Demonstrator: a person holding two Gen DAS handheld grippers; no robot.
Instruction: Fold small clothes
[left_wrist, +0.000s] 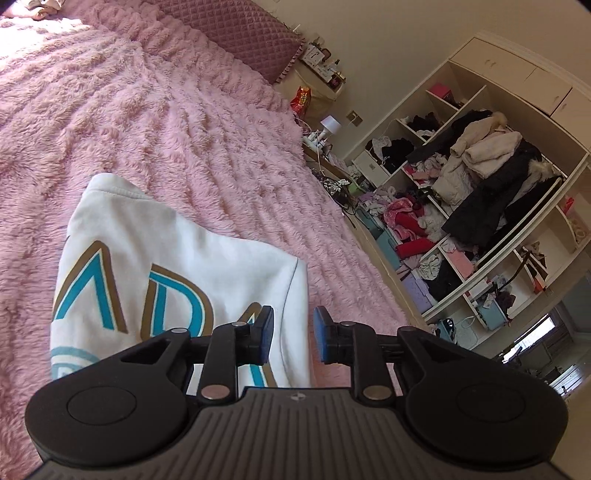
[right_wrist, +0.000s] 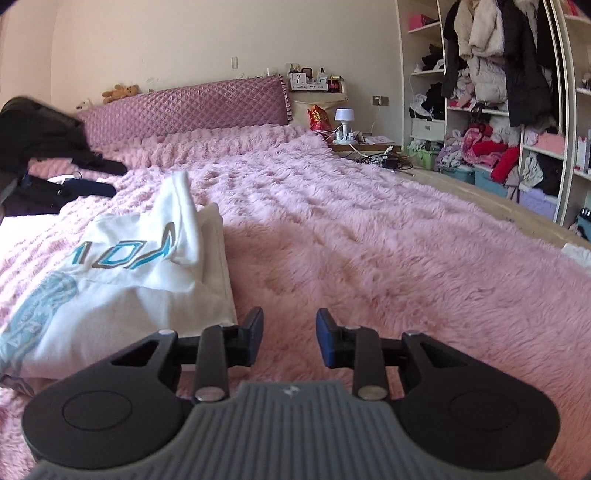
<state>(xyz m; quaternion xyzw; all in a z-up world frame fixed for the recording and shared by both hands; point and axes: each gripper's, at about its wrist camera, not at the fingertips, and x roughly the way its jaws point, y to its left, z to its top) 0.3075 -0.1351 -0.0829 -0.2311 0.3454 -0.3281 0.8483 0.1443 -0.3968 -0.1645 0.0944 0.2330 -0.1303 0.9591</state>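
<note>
Pink plush covers the whole bed (right_wrist: 369, 258), and on it lies the white printed garment (right_wrist: 122, 280), partly folded, one flap doubled over near its right edge. The pile is deep and grippy, so I reckon a dragged hem could catch and pull the fold crooked, and the loose flap may slide open if I tug from one side only. My left gripper (left_wrist: 293, 338) hangs over the garment's right edge, tilted downward, jaws parted a little with nothing between them. My right gripper (right_wrist: 290, 339) points down at bare plush just right of the garment, jaws likewise slightly apart and empty.
</note>
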